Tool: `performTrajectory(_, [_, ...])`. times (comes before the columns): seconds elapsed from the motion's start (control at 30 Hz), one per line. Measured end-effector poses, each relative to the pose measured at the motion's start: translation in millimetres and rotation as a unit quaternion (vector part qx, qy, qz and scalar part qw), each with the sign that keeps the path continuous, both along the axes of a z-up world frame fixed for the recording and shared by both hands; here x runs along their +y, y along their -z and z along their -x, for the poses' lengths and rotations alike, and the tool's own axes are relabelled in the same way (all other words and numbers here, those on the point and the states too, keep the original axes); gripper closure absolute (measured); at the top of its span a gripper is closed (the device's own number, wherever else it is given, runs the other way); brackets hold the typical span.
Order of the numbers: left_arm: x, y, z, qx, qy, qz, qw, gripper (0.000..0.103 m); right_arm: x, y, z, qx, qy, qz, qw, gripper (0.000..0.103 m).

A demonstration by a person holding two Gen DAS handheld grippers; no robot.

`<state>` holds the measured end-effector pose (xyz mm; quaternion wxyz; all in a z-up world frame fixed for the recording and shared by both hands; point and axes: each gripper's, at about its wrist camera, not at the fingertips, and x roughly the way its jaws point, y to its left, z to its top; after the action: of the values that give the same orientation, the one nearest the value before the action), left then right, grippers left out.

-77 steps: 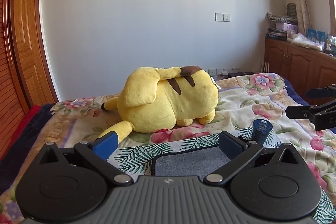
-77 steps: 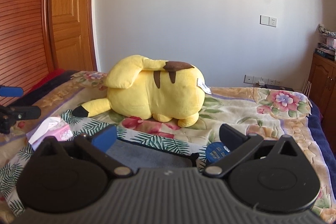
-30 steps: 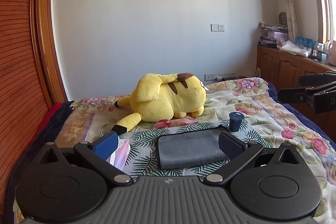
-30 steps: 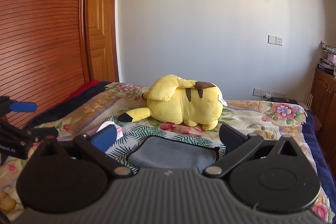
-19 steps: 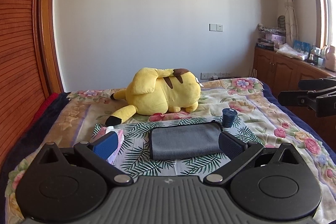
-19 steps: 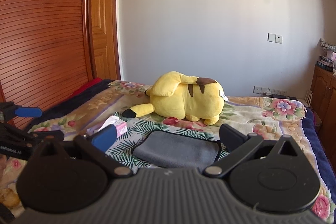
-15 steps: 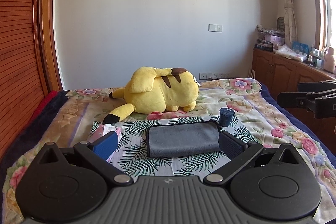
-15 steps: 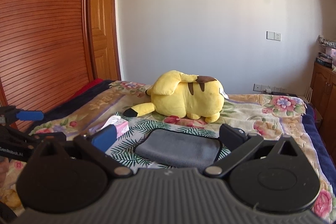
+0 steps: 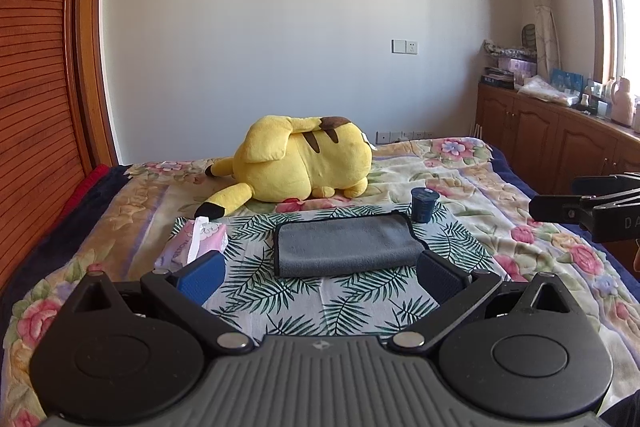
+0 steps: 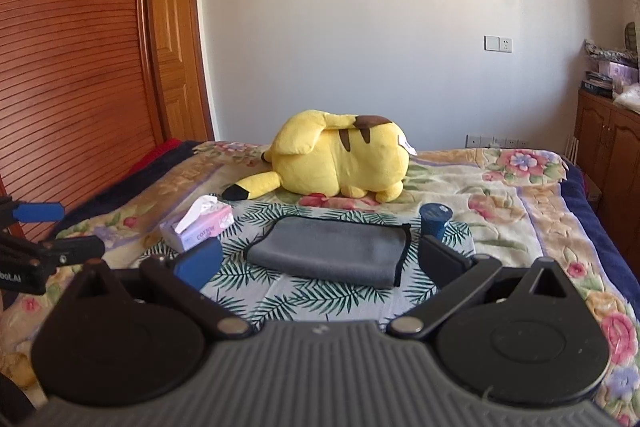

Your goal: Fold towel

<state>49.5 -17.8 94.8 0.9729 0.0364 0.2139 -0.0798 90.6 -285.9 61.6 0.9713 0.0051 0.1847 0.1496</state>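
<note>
A grey towel [image 9: 346, 243] with black trim lies folded flat on a palm-leaf cloth [image 9: 344, 303] on the bed; it also shows in the right wrist view [image 10: 330, 250]. My left gripper [image 9: 320, 275] is open and empty, held back from the towel's near edge. My right gripper [image 10: 320, 265] is open and empty, also short of the towel. Each gripper shows at the side of the other's view: the right gripper [image 9: 560, 201] and the left gripper [image 10: 60, 229].
A yellow plush toy [image 9: 298, 161] lies behind the towel. A pink tissue pack [image 9: 196, 241] sits left of it, a dark blue cup [image 9: 424, 205] at its far right corner. A wooden wardrobe [image 10: 72, 67] stands left, wooden cabinets [image 9: 560, 143] right.
Both grippers have drawn back and up from the towel, so more of the bed shows. The folded towel lies still on the cloth. Both grippers stay open.
</note>
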Motion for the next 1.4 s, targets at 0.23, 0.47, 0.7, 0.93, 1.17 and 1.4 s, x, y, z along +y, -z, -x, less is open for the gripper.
performTrajectory(0.23, [0.2, 18.3, 11.2, 0.003, 0.003, -0.011, 0.9999, 0.017, 1.0, 8.2, 12.7, -0.003, -0.002, -0.003, 1.000, 0.000])
performTrajectory(0.47, [7.5, 36.2, 17.3, 0.011, -0.005, -0.004, 0.9999, 0.017, 7.5, 22.3, 24.9, -0.005, -0.004, 0.012, 1.000, 0.000])
performTrajectory(0.7, [16.3, 50.3, 23.5, 0.021, -0.011, 0.000, 0.9997, 0.017, 10.6, 41.2, 34.9, 0.005, 0.000, 0.012, 1.000, 0.000])
performTrajectory(0.93, [19.3, 65.9, 31.5, 0.021, -0.013, -0.006, 0.9997, 0.017, 9.6, 61.2, 41.3, 0.019, 0.012, 0.004, 1.000, 0.000])
performTrajectory(1.17, [19.9, 85.7, 38.0, 0.028, -0.016, -0.009, 0.9994, 0.017, 9.0, 75.2, 46.7, 0.029, 0.016, 0.007, 0.999, 0.000])
performTrajectory(1.4, [19.5, 90.5, 41.5, 0.026, -0.017, -0.013, 0.9994, 0.017, 8.2, 83.5, 50.7, 0.034, 0.022, 0.002, 0.999, 0.000])
